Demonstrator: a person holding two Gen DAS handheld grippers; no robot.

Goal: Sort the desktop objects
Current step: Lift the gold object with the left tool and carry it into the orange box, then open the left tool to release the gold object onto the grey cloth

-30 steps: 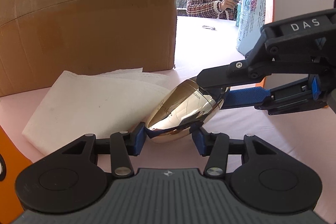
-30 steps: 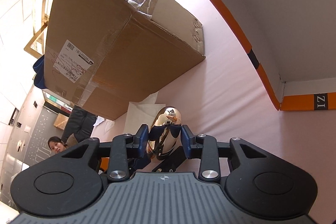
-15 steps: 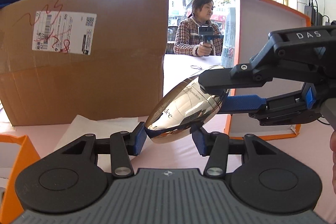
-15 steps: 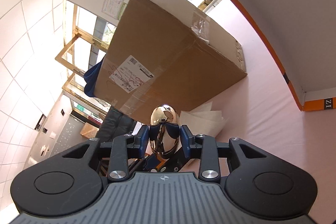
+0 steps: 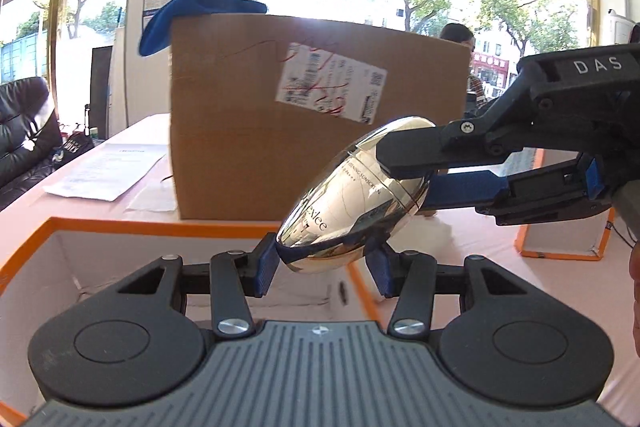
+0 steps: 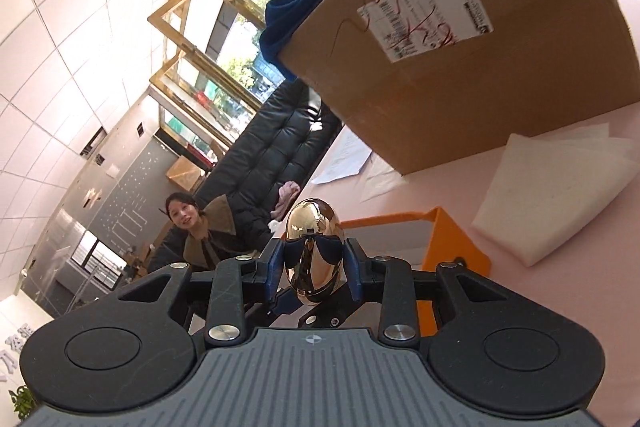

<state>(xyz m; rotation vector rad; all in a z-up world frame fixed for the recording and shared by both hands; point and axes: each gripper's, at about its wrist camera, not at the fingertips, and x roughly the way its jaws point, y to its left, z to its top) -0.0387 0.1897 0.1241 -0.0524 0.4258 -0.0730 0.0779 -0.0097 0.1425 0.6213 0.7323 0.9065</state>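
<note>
In the left wrist view, the left hand-held gripper [image 5: 326,263] is pinching the lower end of a shiny gold egg-shaped bottle [image 5: 352,203], its blue pads pressing in from either side. The right hand-held gripper [image 5: 416,167] is reaching in from the right and clamping the bottle's upper end, one black finger lying over the top and a blue-padded finger running beneath. The bottle is hanging tilted in the air, well clear of the pink worktop [image 5: 480,247], just over the near corner of an open orange-edged box [image 5: 120,227] (a two-ended hold probably suits so slick and rounded a surface, since one pair of pads could let it squirt out). The box's white interior is lying open directly below, which makes it a likely destination for sorting, though that is a judgement only. A large cardboard carton [image 5: 248,131] with a shipping label is standing behind, blue cloth [image 5: 192,7] draped on its top.

In the right wrist view, the right hand-held gripper [image 6: 314,269] is closing on the bottle [image 6: 314,247] end-on, pads hugging both flanks, with parts of the other tool showing beneath. The orange box [image 6: 452,247] is sitting just beyond, and folded white paper [image 6: 560,195] is lying on the worktop [image 6: 580,287] beside the carton [image 6: 480,67]. A person is sitting in the background by a black sofa [image 6: 272,163].
</note>
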